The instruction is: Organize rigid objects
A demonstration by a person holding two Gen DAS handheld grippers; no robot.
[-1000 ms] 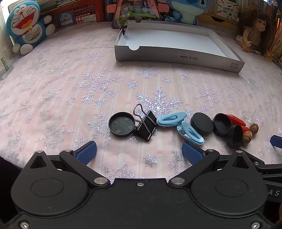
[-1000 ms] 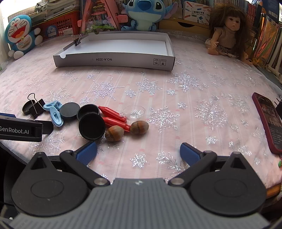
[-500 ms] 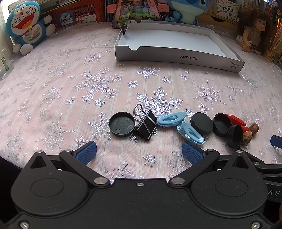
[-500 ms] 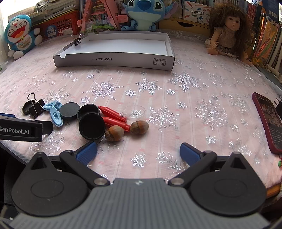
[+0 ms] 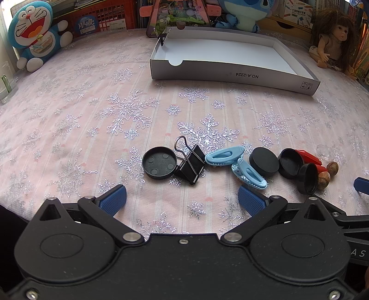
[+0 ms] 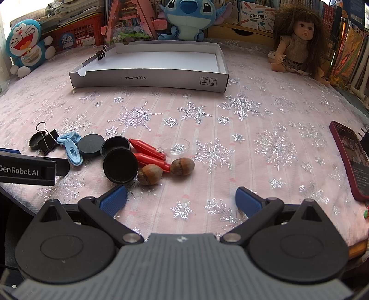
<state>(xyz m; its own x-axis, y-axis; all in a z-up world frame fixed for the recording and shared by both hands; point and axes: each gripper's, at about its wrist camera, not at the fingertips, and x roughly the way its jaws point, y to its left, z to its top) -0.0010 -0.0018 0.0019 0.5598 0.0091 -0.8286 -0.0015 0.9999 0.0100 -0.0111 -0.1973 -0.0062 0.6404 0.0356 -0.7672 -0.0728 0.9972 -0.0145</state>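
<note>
A row of small objects lies on the pink snowflake cloth: a black lid [image 5: 159, 166], a black binder clip [image 5: 190, 164], two light blue clips [image 5: 224, 156], several black caps [image 5: 263, 162], two red pieces [image 6: 147, 145], two acorns [image 6: 182, 166] and a clear dish [image 6: 176, 145]. An open white box [image 5: 230, 55] stands beyond them. My left gripper [image 5: 182, 199] is open and empty, just short of the binder clip. My right gripper [image 6: 181, 199] is open and empty, just short of the acorns.
A binder clip [image 6: 101, 54] grips the box's far left corner. A dark red phone [image 6: 350, 159] lies at the right. A doll [image 6: 297, 39], a Stitch plush [image 6: 189, 18], a Doraemon plush [image 5: 32, 34] and crates line the back edge.
</note>
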